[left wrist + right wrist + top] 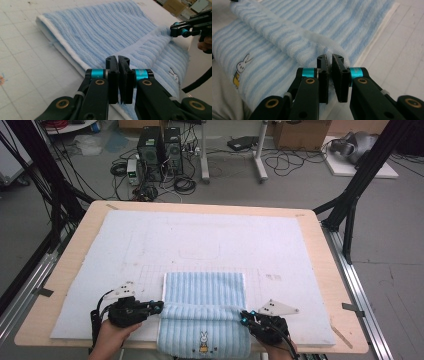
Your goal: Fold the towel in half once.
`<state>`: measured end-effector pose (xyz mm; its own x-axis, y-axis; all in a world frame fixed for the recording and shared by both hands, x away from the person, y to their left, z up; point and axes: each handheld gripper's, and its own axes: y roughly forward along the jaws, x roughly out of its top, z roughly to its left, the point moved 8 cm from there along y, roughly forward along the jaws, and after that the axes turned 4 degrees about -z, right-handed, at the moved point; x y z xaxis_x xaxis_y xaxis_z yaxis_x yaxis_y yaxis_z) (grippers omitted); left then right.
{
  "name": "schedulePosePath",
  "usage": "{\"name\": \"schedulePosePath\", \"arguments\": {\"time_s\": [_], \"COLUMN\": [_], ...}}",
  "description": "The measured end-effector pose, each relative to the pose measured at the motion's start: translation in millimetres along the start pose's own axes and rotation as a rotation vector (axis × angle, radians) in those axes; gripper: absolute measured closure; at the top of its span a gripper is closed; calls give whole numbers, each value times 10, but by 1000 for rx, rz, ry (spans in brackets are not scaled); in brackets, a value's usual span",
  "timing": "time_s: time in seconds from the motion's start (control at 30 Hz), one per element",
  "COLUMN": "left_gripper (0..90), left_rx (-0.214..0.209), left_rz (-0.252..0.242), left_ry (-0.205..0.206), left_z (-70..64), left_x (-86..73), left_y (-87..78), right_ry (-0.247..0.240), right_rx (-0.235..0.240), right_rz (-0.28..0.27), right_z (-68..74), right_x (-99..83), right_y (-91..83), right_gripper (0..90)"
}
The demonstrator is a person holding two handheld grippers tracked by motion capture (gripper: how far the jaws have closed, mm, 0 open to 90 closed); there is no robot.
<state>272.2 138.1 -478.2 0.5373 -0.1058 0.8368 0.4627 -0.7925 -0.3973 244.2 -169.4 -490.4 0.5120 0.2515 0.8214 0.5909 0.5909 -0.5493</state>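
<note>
Towel: I see the blue striped towel [205,312] at the near edge of the white mat [200,240], its front hanging off the table [325,270].
Left gripper [159,306]: I have it pinched tight on the towel's left fold.
Right gripper [243,316]: jaws nearly together, towel cloth between them.
Rabbit picture [203,340]: on the hanging front part.

From the towel [205,312], the white mat [200,240] lies open toward twelve, ten and two o'clock (bare grid, nothing standing). At nine and three the left gripper [159,307] and right gripper [243,316] flank the fold, closing sideways passage.
</note>
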Motion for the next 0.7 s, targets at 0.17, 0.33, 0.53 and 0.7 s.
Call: {"name": "schedulePosePath", "arguments": {"time_s": [0.17, 0.33, 0.53, 0.7], "left_gripper": [564, 525, 600, 591], "left_rx": [11, 54, 103, 156], "left_rz": [-5, -53, -56, -13], "left_ry": [-20, -41, -41, -71], "left_z": [83, 245, 449, 596], "left_x": [55, 284, 516, 469], "left_y": [-20, 7, 206, 402], "right_ry": [53, 111, 105, 98], "right_rx": [-11, -47, -101, -118], "right_rz": [-55, -120, -117, -42], "right_z": [-61, -252, -473, -610], "right_x": [15, 197, 435, 490], "right_y": [-89, -114, 70, 363], "right_gripper": [695, 646, 708, 683]}}
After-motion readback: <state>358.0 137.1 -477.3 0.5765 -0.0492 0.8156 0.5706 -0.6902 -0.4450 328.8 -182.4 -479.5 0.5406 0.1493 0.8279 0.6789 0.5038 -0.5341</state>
